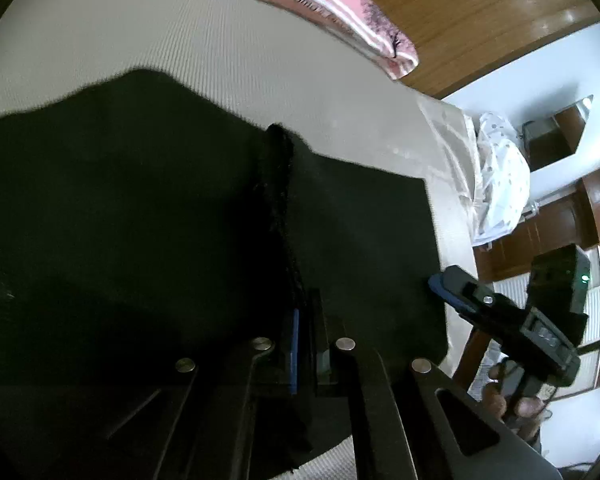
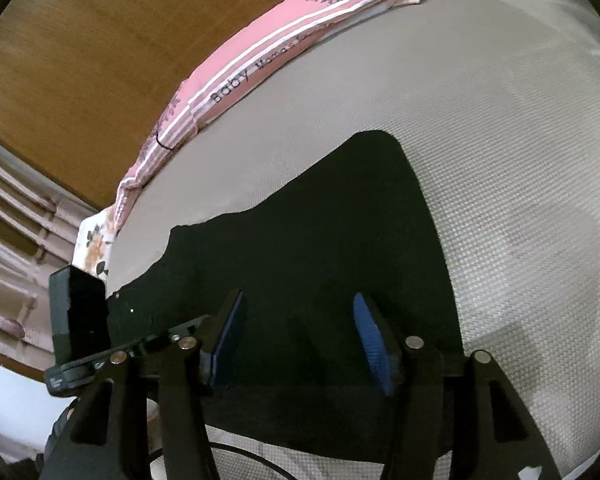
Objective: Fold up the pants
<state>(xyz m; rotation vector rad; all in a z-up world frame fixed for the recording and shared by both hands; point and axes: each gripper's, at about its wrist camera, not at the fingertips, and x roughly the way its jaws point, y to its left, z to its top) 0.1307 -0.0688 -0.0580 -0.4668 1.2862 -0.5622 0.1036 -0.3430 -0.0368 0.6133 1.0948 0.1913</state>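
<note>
Black pants (image 1: 140, 220) lie spread over a pale woven mattress (image 1: 220, 60). In the left wrist view my left gripper (image 1: 306, 316) is shut on a raised ridge of the black cloth (image 1: 278, 168), which runs up and away from the pinched fingertips. My right gripper (image 1: 448, 292) shows at the pants' right edge, held by a person's fingers (image 1: 500, 400). In the right wrist view the right gripper (image 2: 299, 300) stands open, its blue pads (image 2: 374, 344) apart, with the pants (image 2: 320, 220) lying flat below and between them, near the hem.
A pink striped cover printed "Baby" (image 2: 260, 60) lines the far side of the mattress (image 2: 500, 160), against a wooden headboard (image 2: 80, 60). A white spotted cloth bundle (image 1: 500, 184) sits beyond the mattress corner. The left tool's dark housing (image 2: 80, 312) is at the pants' left edge.
</note>
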